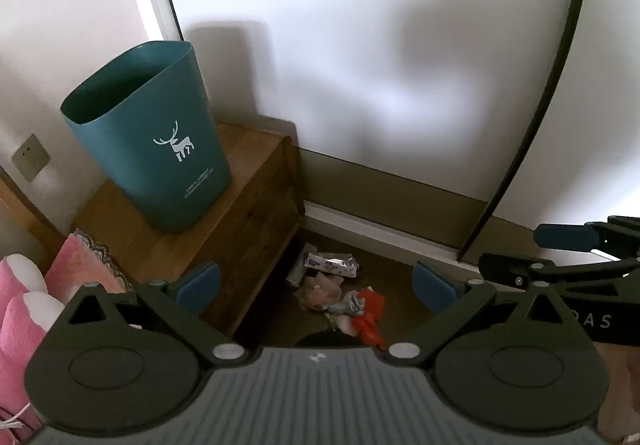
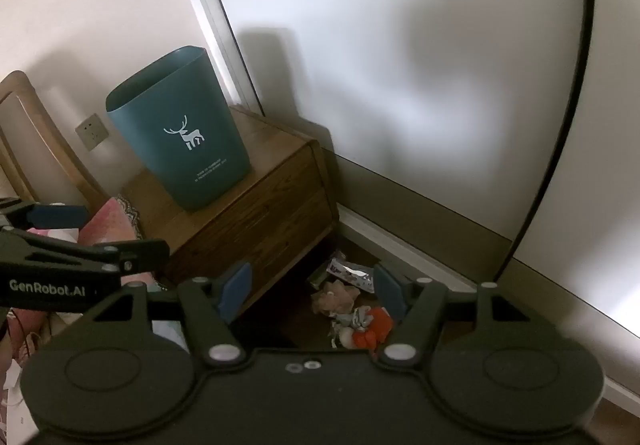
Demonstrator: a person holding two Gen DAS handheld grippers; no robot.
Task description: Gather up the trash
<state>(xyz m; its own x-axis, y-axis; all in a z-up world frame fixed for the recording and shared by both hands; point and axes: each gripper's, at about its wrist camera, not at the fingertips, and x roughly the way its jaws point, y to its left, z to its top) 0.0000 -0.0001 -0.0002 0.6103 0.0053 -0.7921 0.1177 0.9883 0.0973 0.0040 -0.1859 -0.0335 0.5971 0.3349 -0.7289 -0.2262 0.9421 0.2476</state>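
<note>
Wooden cabinet (image 1: 240, 205) standing in the corner against the wall, its top bearing a teal bin (image 1: 152, 149) with a white deer mark; the bin stands upright, open end up, toward the rear of the top. Dark floor (image 1: 400, 309) to the right of the cabinet, between it and the white panel's base. On the floor, close beside the cabinet's lower edge, a small heap of trash (image 1: 340, 297): a printed wrapper (image 1: 332, 265) farthest back, a crumpled pinkish sheet (image 1: 320, 291) just in front of it, and a red scrap (image 1: 370, 315) nearest, touching grey-white crumpled bits (image 1: 352, 305).
</note>
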